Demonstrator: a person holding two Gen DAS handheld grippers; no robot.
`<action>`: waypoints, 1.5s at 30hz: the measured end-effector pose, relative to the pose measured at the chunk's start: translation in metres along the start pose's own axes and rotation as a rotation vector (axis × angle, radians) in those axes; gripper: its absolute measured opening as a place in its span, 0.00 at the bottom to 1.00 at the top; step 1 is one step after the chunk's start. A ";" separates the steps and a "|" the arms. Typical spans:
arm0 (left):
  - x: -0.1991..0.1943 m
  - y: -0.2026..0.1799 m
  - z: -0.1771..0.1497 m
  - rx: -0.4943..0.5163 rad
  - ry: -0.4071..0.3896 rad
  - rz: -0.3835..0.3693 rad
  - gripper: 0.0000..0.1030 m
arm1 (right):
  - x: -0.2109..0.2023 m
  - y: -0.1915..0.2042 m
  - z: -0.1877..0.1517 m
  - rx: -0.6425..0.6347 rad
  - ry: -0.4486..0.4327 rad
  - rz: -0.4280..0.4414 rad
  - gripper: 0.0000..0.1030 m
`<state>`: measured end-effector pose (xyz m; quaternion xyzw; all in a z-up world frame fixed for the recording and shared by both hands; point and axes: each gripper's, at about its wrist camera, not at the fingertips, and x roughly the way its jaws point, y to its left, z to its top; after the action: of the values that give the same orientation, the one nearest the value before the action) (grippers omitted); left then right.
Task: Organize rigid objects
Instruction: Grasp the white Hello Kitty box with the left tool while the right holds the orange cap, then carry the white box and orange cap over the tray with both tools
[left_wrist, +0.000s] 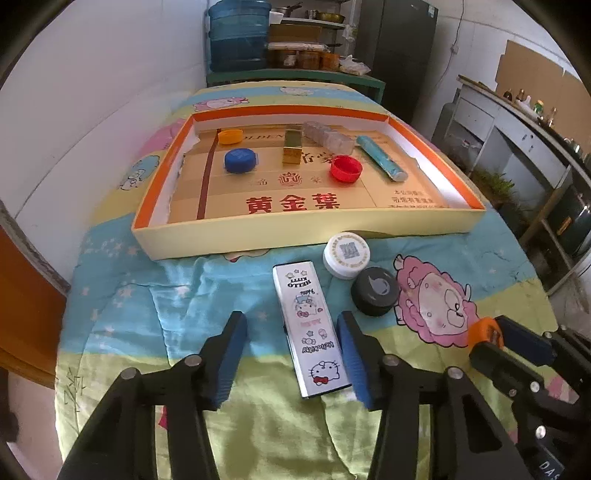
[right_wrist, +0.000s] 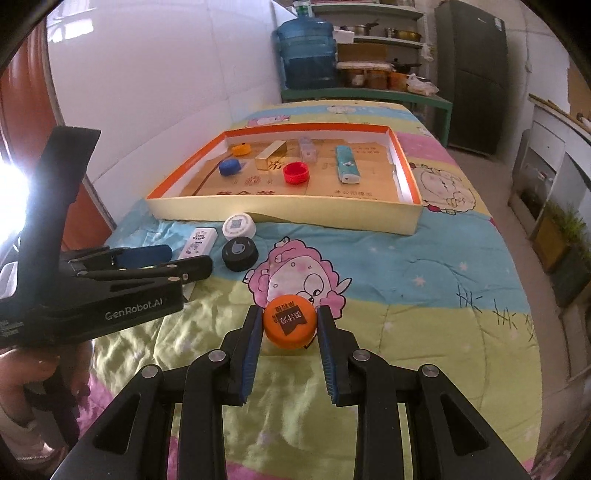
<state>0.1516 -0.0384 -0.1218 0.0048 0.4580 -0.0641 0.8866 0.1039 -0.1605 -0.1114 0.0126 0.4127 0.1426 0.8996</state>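
My left gripper is open around the near half of a white Hello Kitty box lying on the blanket; its pads do not touch the box. My right gripper is shut on an orange bottle cap, also seen at the right edge of the left wrist view. A white cap and a black cap lie beside the box. The orange-rimmed cardboard tray holds a blue cap, a yellow-orange cap, a red cap, a gold box, a clear case and a teal lighter.
The table is covered by a cartoon-print blanket. A white wall runs along the left. Behind the table stand a blue water jug, shelves with pots and a dark fridge. A counter lines the right side.
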 end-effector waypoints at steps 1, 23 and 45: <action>0.000 0.000 0.000 0.003 0.000 0.001 0.46 | 0.000 -0.001 0.000 0.006 -0.002 0.003 0.29; -0.028 0.009 0.015 -0.032 -0.073 -0.068 0.26 | -0.002 0.000 0.028 0.006 -0.049 0.047 0.29; -0.034 0.029 0.068 -0.074 -0.154 -0.083 0.26 | 0.006 -0.007 0.102 -0.021 -0.123 0.010 0.29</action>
<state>0.1909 -0.0106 -0.0561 -0.0520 0.3905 -0.0839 0.9153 0.1857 -0.1558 -0.0495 0.0141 0.3550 0.1505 0.9226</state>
